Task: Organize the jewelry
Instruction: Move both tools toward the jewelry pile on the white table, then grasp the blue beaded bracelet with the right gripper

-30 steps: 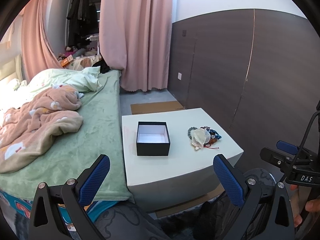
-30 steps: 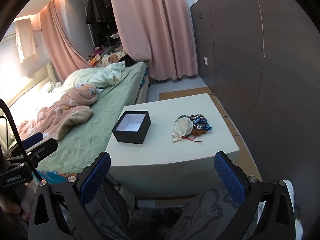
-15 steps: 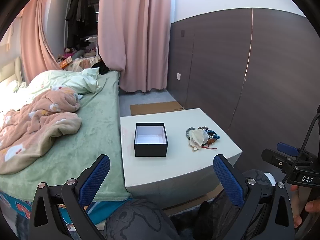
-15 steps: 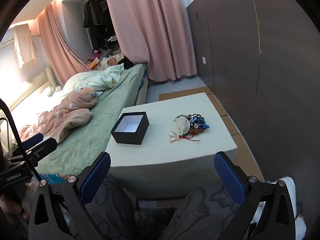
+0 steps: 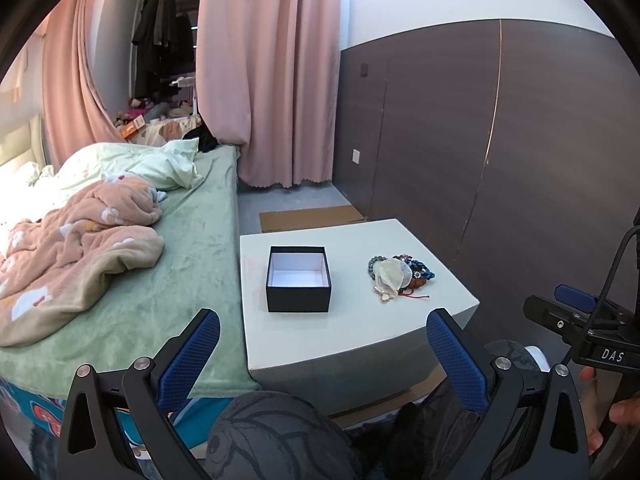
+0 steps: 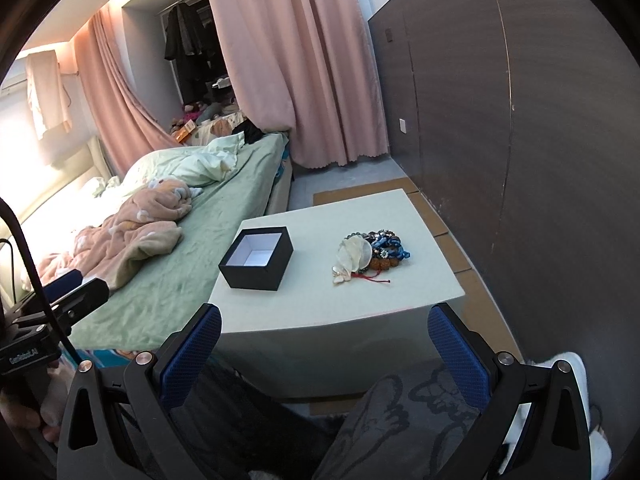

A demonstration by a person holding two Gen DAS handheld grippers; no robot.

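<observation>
Bedroom: white table (image 5: 360, 344) beside bed (image 5: 192, 248); box (image 5: 298, 278), jewelry pile (image 5: 398, 276) on top. Both jaws spread, empty.

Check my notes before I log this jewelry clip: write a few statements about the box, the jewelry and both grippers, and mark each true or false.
1. The black box is open and shows only its white lining. True.
2. The jewelry pile lies inside the box. False: it lies on the white table, apart from the box, on the wall side.
3. The left gripper holds a bracelet. False: its jaws are wide open with nothing between them, short of the table.
4. The right gripper is open and holds nothing. True.
5. The box stands on the bed. False: it stands on the table beside the bed.
</observation>
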